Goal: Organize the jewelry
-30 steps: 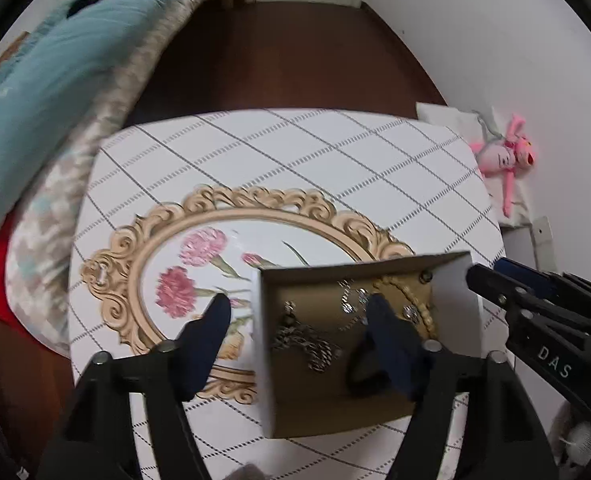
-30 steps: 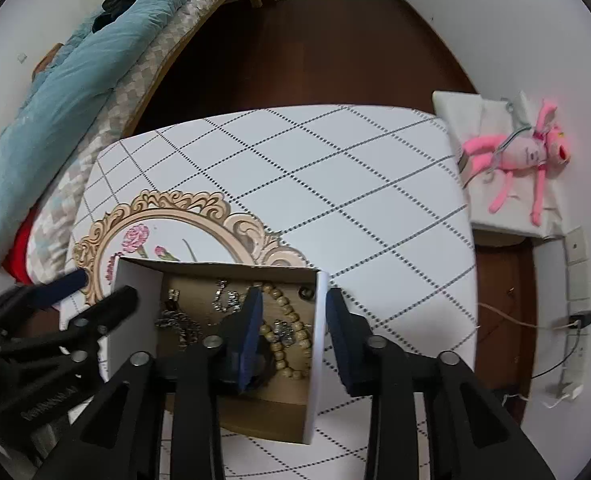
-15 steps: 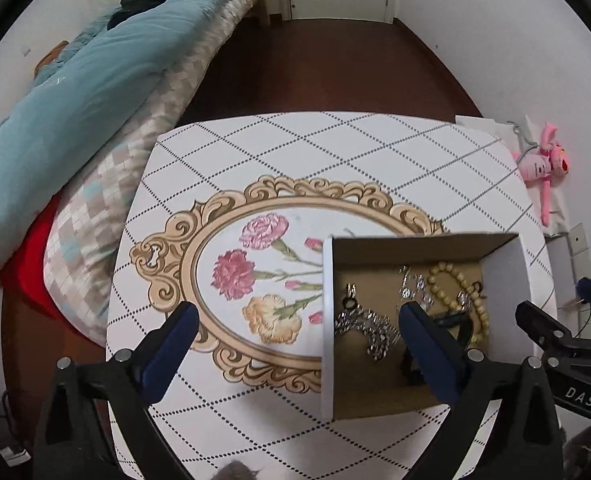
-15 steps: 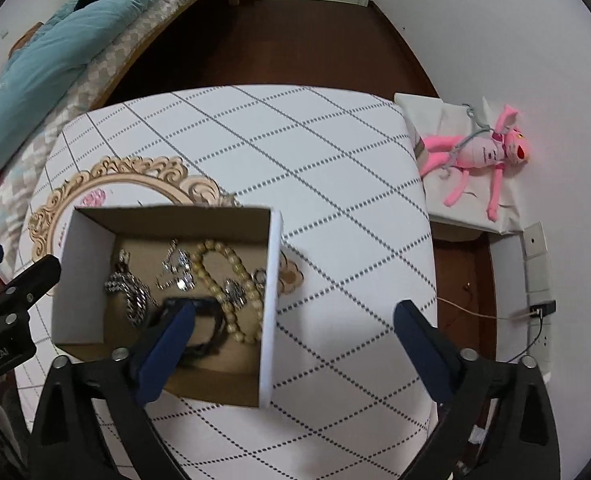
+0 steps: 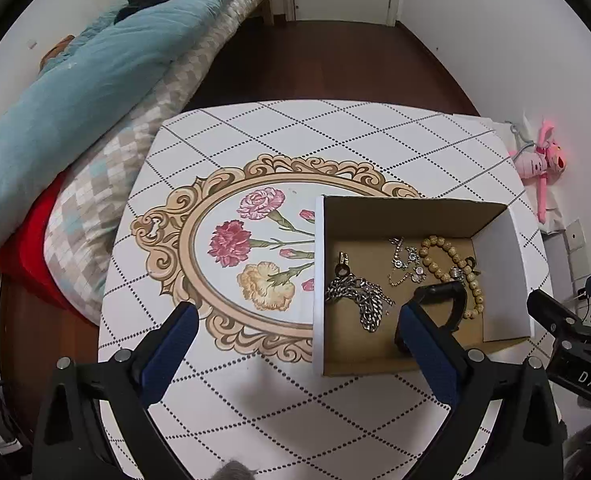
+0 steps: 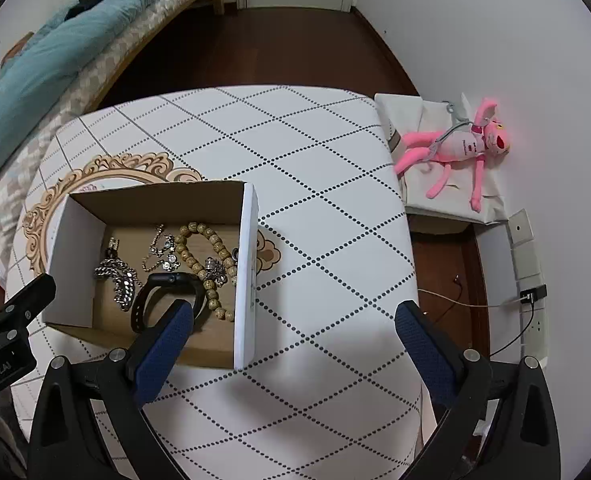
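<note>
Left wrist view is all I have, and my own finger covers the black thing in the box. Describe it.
Observer: The right wrist view shows the black watch whole: a closed strap loop at the near end of the box, beside the bead bracelet.
Operator: Report the right gripper's jaws.
Observer: The right gripper is wide open and empty, one finger in front of the box, the other over the table.
Operator: Check the floor past the table.
Observer: A thin cable runs to a black plug.

A box (image 5: 499, 264) sits on the surface (image 5: 335, 136) before my tools, chains (image 5: 359, 296), beads (image 5: 451, 256) and watch (image 6: 163, 292) inside; bed (image 5: 95, 72) left.
</note>
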The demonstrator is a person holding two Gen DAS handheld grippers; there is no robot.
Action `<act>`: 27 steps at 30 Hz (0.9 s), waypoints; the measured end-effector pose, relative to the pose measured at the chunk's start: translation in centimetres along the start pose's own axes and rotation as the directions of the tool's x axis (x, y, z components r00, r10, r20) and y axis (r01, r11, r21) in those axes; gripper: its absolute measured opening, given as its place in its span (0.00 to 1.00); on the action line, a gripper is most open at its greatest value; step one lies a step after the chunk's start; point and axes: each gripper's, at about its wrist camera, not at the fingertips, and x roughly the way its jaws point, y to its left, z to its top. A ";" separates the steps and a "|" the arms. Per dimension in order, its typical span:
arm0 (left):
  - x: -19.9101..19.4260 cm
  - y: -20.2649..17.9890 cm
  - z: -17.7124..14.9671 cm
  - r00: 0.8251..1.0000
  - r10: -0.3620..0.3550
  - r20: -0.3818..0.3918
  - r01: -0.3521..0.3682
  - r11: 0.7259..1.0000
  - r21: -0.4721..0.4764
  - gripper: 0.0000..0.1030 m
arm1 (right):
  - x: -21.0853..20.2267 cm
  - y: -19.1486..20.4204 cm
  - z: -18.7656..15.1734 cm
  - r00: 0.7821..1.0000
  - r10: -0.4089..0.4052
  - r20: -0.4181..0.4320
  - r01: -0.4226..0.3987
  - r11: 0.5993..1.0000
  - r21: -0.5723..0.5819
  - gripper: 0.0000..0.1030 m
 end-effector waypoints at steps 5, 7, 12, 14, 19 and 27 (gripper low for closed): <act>-3.3 -0.2 -1.4 0.998 0.017 0.063 -0.017 1.000 -0.008 0.99 | -2.7 -0.3 -1.5 0.999 0.007 0.054 -0.008 1.000 0.009 0.99; -4.6 -0.3 -2.0 0.996 0.020 0.092 -0.019 1.000 -0.010 0.99 | -4.3 -0.3 -2.4 0.996 0.006 0.085 -0.007 1.000 0.010 0.99; -8.9 -0.3 -3.8 0.985 0.021 0.170 -0.019 1.000 -0.014 0.99 | -8.9 -0.6 -4.4 0.986 0.018 0.166 -0.022 0.999 0.024 0.99; -10.8 -0.1 -4.5 0.981 0.021 0.194 -0.017 1.000 -0.024 0.99 | -10.7 -0.8 -5.2 0.980 0.015 0.198 -0.021 0.999 0.025 0.99; -14.8 0.0 -5.8 0.968 0.002 0.252 0.004 1.000 -0.025 0.99 | -15.3 -1.1 -7.4 0.962 0.013 0.274 -0.023 0.999 0.035 0.99; -20.4 0.0 -7.4 0.939 -0.021 0.343 0.027 1.000 -0.013 0.99 | -21.5 -1.5 -9.7 0.928 -0.018 0.373 -0.002 0.999 0.053 1.00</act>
